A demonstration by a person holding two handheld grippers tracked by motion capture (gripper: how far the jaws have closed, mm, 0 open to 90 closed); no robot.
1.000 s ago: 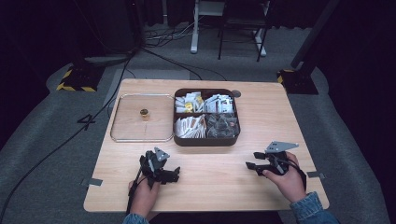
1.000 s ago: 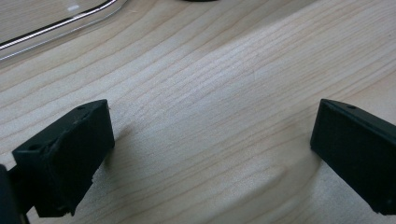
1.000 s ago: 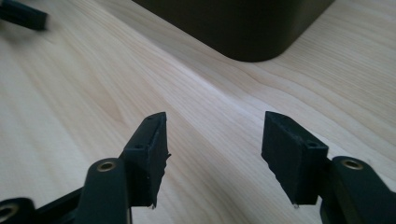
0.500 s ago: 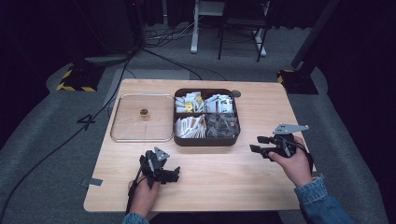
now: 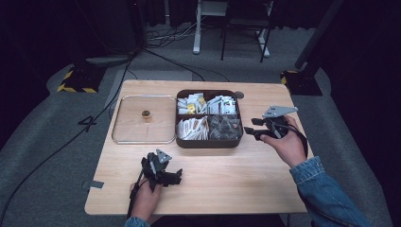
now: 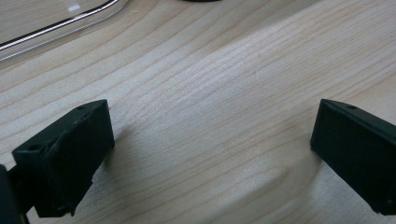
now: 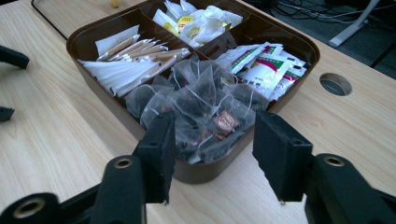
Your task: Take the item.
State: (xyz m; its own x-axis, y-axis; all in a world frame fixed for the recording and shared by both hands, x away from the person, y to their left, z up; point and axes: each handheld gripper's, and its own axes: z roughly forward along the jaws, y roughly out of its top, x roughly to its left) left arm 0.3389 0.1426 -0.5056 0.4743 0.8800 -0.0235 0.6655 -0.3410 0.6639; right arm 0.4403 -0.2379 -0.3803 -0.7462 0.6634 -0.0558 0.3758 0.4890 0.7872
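A dark brown four-part box (image 5: 208,141) stands mid-table, holding tea bags and packets. In the right gripper view its near compartment holds dark pyramid tea bags (image 7: 201,100); paper sticks (image 7: 130,58), white and yellow packets (image 7: 196,21) and red and green packets (image 7: 261,65) fill the others. My right gripper (image 5: 253,128) hovers open just right of the box (image 7: 196,172), jaws empty and pointed at the pyramid bags. My left gripper (image 5: 176,176) rests open on the bare wood near the front edge; in its own view its fingers (image 6: 70,154) stand wide apart over the table.
A clear lid (image 5: 144,120) with a small brass knob (image 5: 145,114) lies left of the box. A round cable hole (image 7: 335,84) is in the tabletop beyond the box. Cables run across the floor behind the table.
My right gripper has moved from the table's front right up and forward to the right side of the box. The left gripper has stayed put.
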